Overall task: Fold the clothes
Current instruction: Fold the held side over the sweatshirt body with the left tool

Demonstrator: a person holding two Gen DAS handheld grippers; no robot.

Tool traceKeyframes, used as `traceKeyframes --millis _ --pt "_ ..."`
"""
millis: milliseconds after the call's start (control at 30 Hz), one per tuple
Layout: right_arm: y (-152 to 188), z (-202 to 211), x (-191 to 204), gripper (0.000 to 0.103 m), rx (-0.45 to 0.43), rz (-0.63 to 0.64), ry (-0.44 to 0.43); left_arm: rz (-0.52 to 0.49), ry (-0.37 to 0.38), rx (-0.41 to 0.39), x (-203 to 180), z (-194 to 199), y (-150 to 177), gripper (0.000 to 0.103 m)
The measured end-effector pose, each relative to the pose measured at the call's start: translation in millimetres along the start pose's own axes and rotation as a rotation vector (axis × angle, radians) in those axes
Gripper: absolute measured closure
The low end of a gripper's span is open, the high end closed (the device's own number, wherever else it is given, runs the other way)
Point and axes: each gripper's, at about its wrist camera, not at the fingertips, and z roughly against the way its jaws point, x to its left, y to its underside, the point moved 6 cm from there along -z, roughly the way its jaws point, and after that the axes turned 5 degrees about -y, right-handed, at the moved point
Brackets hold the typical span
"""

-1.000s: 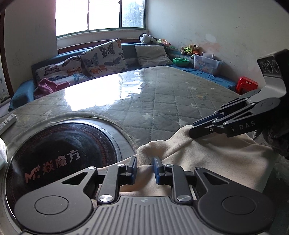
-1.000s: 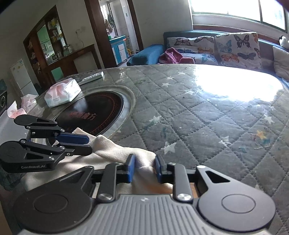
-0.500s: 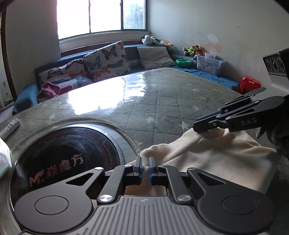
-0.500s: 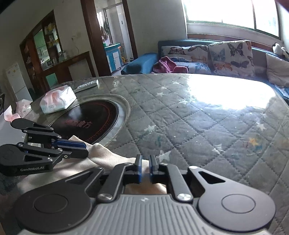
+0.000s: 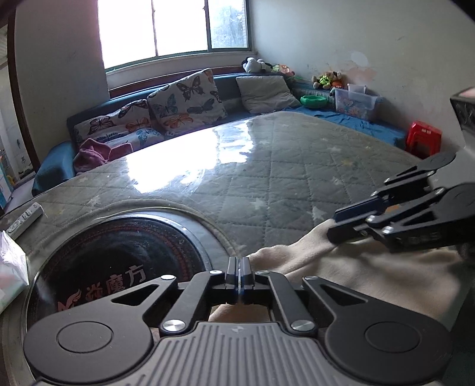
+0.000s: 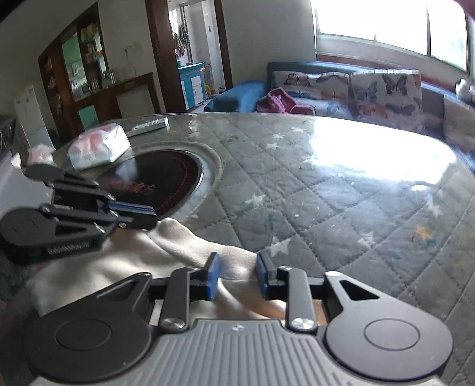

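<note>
Quilted, glass-topped table (image 5: pixel 267 166) carries the cream garment (image 6: pixel 124 255) bunched at its near edge, folding barely begun: the left gripper (image 5: pixel 238 276) is clamped on its edge, while the right gripper (image 6: pixel 236 274) is opening, fabric between its unpressed pads.

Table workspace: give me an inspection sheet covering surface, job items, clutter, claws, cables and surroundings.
Surface: quilted table cover under a glossy clear sheet, with a round black hob set into it.
Job's things: cream cloth, rumpled at the near edge of the table.
Clutter: tissue pack and remote beyond the hob.
Grippers: left claw shut, apparently pinching the cloth's edge; right claw opening, cloth between its pads.
Cables: nothing seen.
Surroundings: sofa with butterfly cushions, window, red stool.
</note>
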Motion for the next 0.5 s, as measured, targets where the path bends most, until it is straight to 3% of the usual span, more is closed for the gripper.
traceKeyframes --millis 267,500 --pt "9 9 -3 0.088 -0.002 0.012 0.018 -0.007 0.112 -0.034 -38 13 -9 0.1" --pt "3 38 4 0.088 -0.046 0.026 0.009 0.047 0.108 0.01 -43 -10 -3 0.1"
